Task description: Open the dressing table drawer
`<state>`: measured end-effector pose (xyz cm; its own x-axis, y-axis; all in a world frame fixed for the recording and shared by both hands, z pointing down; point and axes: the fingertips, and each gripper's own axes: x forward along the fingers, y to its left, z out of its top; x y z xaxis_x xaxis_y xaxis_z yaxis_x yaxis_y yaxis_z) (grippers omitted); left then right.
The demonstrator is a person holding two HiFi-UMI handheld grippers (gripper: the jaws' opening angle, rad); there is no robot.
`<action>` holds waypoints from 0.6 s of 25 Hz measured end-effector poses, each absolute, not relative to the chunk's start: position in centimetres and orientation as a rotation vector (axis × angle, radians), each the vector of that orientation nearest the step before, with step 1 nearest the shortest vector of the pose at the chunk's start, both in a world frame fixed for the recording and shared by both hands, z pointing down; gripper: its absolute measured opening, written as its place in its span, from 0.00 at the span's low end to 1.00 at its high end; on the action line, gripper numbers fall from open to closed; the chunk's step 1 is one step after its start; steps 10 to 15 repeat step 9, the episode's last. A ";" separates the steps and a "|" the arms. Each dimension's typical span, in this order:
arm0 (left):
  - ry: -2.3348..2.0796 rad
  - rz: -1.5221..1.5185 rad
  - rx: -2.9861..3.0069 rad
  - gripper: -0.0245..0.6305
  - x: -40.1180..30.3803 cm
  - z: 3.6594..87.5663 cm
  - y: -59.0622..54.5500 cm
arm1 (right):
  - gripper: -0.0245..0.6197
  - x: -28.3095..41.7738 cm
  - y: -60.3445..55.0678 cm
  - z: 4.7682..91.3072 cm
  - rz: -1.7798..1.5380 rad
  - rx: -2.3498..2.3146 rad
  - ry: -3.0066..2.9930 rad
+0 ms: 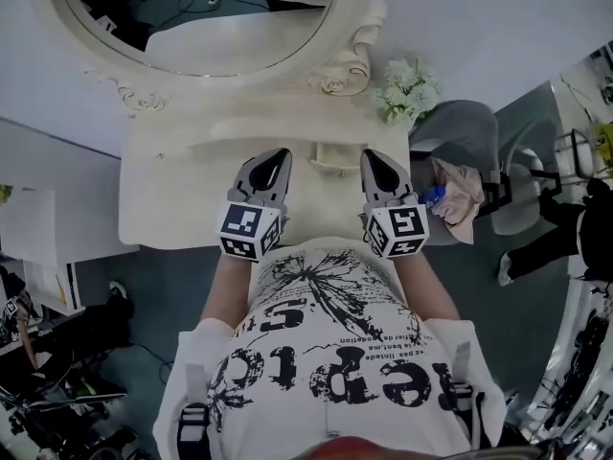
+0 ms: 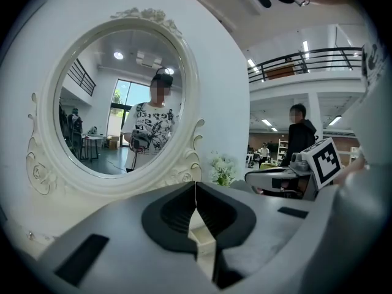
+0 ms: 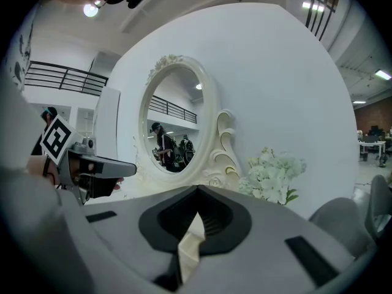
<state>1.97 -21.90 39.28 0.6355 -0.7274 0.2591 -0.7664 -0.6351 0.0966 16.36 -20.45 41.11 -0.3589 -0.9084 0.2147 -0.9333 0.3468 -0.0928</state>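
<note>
The cream dressing table (image 1: 163, 199) stands in front of me, with its oval mirror (image 1: 201, 17) at the back. Its front face lies hidden under my torso, so no drawer front shows. A small raised ledge (image 1: 335, 157) sits at the back of the top, between the two grippers. My left gripper (image 1: 278, 153) hovers over the tabletop, shut and holding nothing. My right gripper (image 1: 375, 154) hovers beside it, also shut and holding nothing. In the left gripper view the left gripper (image 2: 196, 192) points at the mirror (image 2: 116, 103). The right gripper (image 3: 197, 192) faces the mirror frame (image 3: 214, 139).
White flowers (image 1: 407, 89) stand at the table's back right corner. A grey chair (image 1: 460, 137) to the right carries a pinkish cloth (image 1: 462, 190) and a blue bottle (image 1: 433, 196). Clutter and cables lie on the floor at the left. A person (image 2: 300, 133) stands in the background.
</note>
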 end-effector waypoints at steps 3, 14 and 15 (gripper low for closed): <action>-1.229 0.291 2.661 0.07 2.1 39.4 -21.6 | 0.06 16.3 -20.3 41.0 0.293 1.699 -2.475; -1.250 0.300 2.647 0.07 1.6 39.8 -21.5 | 0.06 16.3 -20.2 41.4 0.300 1.703 -2.466; -1.250 0.300 2.647 0.07 1.6 39.8 -21.5 | 0.06 16.3 -20.2 41.4 0.300 1.703 -2.466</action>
